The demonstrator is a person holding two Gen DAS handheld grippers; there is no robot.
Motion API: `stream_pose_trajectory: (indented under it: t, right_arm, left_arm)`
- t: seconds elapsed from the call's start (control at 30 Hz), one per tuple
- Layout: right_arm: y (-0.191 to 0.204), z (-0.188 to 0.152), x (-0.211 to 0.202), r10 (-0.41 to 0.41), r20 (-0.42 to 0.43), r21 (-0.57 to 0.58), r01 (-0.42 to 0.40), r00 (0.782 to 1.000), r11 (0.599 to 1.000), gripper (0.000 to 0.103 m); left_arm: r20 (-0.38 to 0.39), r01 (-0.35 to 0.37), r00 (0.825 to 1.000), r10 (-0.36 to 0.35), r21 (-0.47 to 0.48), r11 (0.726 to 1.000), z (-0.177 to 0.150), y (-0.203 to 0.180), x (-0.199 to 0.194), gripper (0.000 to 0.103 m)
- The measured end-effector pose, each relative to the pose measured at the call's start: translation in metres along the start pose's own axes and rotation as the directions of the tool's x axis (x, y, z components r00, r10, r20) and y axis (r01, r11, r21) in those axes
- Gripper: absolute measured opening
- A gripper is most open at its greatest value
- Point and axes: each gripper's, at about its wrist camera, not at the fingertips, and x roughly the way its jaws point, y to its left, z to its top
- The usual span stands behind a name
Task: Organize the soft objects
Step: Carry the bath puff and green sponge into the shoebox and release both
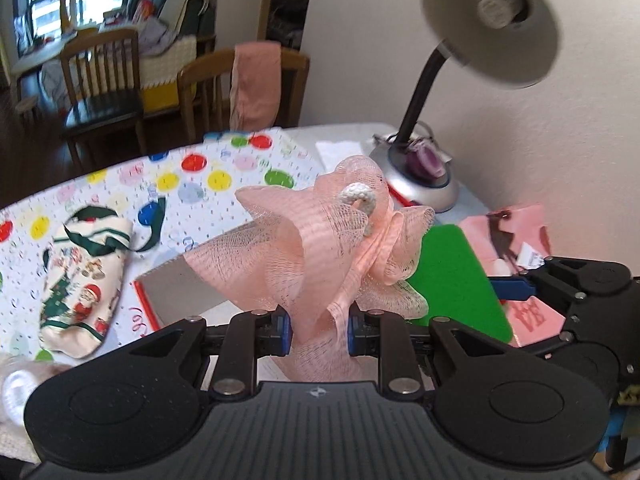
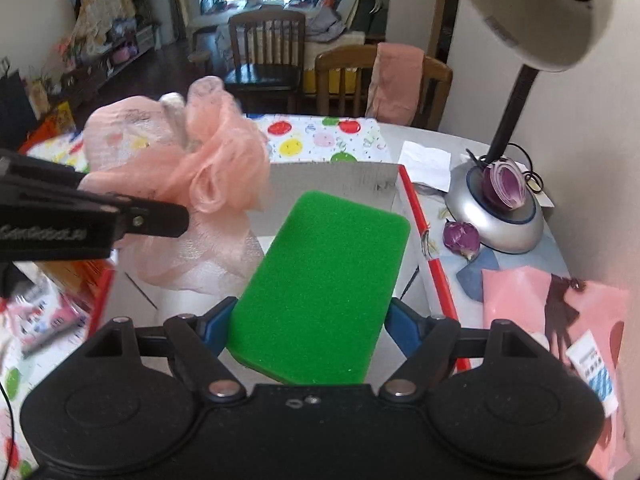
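Much of the desk is hidden behind two black tools and what they carry; the lamp shade is cut off at the frame edge in the right wrist view, and motion blur softens the pink mesh there. The left gripper is clamped on a pink bath pouf, its blue pads pinching a gathered waist of netting; the ruffles fan upward, a white cord loop poking from the middle. The pouf hangs above a shallow white box with red edges, whose floor is mostly covered. The right gripper is closed on a green sponge, a flat rounded rectangle with a fine pebbled face, held over the same box just beside the pouf. On the dotted tablecloth to the left lies a cream Christmas pouch with green ribbon, well apart from the box. A halved red onion sits on the lamp's silver base, another piece just beside it on the desk. A pink bag lies near the wall, its print hard to read. A pink cloth drapes over a wooden chair beyond.
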Motion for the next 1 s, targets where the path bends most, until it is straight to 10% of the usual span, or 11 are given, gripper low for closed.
stream_pose_trajectory:
  t: [1.0]
  right_arm:
    - [-0.007,-0.002,0.093,0.019,-0.239,-0.169,-0.061,0.971,0.984,0.081]
  left_arm:
    - [-0.340,-0.096,0.937,0.078,-0.036,0.995,-0.013,0.010,0.144,0.027]
